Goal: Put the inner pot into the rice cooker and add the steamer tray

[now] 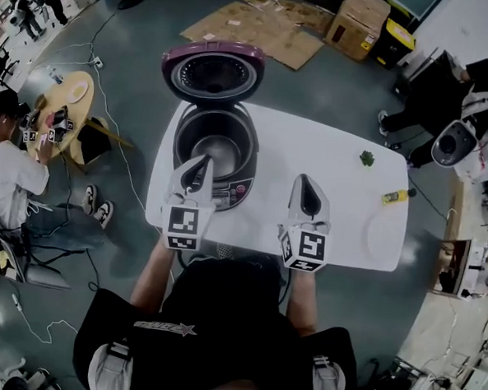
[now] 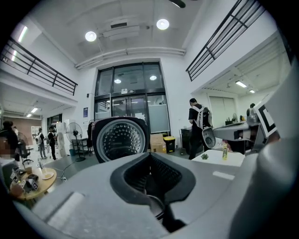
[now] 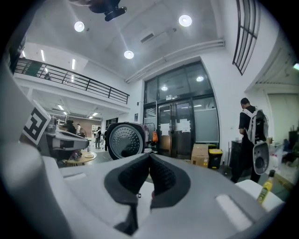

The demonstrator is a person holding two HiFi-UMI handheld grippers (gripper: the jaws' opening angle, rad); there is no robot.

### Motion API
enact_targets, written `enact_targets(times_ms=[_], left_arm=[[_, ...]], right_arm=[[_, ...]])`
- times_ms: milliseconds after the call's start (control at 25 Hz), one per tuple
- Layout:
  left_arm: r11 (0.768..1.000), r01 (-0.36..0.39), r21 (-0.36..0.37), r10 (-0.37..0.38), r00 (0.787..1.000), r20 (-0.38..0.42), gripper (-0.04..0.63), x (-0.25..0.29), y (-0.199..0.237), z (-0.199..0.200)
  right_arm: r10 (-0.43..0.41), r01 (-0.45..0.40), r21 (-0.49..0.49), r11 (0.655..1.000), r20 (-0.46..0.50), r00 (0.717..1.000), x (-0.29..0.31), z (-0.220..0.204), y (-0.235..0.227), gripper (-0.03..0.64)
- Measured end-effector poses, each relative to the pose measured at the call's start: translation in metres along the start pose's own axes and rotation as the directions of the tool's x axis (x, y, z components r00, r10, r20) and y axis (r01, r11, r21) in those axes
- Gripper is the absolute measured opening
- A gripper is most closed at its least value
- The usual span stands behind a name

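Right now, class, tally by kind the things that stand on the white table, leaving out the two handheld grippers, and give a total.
Rice cooker: 1
Small green sprig: 1
Yellow bottle: 1
Total: 3
A pale shape near the right end of the table is too faint to count.

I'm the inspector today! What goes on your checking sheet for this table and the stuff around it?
Surface: white table.
Job's things: rice cooker, lid up, shiny inner pot seems to be inside; steamer tray: nothing seen.
Clutter: small green plant, yellow bottle.
Grippers: left gripper and right gripper both shut, holding nothing.
Cables: white cables on the floor.
Surroundings: flattened cardboard, round wooden table, seated person.
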State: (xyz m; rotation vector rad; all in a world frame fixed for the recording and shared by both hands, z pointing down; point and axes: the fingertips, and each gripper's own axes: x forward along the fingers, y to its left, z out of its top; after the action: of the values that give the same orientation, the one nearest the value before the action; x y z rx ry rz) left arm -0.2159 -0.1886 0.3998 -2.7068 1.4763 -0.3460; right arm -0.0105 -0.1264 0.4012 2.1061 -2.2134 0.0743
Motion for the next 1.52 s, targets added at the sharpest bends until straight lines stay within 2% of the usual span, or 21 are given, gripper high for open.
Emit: enact_targets(times_ms=[200, 360, 760, 920, 1240, 1520], left_arm=[[0.995, 0.099, 0.01, -0.099, 0.995, 0.01, 0.011, 0.02, -0.039, 0.005], [0.981, 0.192, 0.021, -0.192, 0.981, 0.03, 0.011, 0.035, -0.085, 0.016], [0.921, 0.387, 0.048, -0.389, 0.921, 0.03, 0.011, 0.08, -0.241, 0.05], [0.887, 0.459, 0.054, -0.461, 0.887, 0.031, 0.011, 0.089, -0.309, 0.061], [0.798, 0.597, 0.079, -0.6, 0.8, 0.02, 0.011, 0.1, -0.439, 0.073], [0.724, 0.684, 0.089, -0.686, 0.727, -0.008, 0.011, 0.109, -0.538, 0.072]], right_arm=[[-0.09, 0.09, 0.002, 0.996, -0.007, 0.996, -0.024, -0.006, -0.031, 0.006], [-0.178, 0.178, 0.008, 0.984, -0.011, 0.984, -0.05, -0.009, -0.067, 0.006], [-0.374, 0.375, 0.015, 0.927, -0.046, 0.926, -0.138, -0.014, -0.203, 0.006], [-0.446, 0.447, 0.012, 0.894, -0.065, 0.893, -0.181, -0.018, -0.255, 0.006], [-0.574, 0.579, 0.029, 0.815, -0.102, 0.813, -0.262, -0.039, -0.34, 0.006], [-0.655, 0.665, 0.05, 0.745, -0.133, 0.744, -0.322, -0.062, -0.406, 0.006]])
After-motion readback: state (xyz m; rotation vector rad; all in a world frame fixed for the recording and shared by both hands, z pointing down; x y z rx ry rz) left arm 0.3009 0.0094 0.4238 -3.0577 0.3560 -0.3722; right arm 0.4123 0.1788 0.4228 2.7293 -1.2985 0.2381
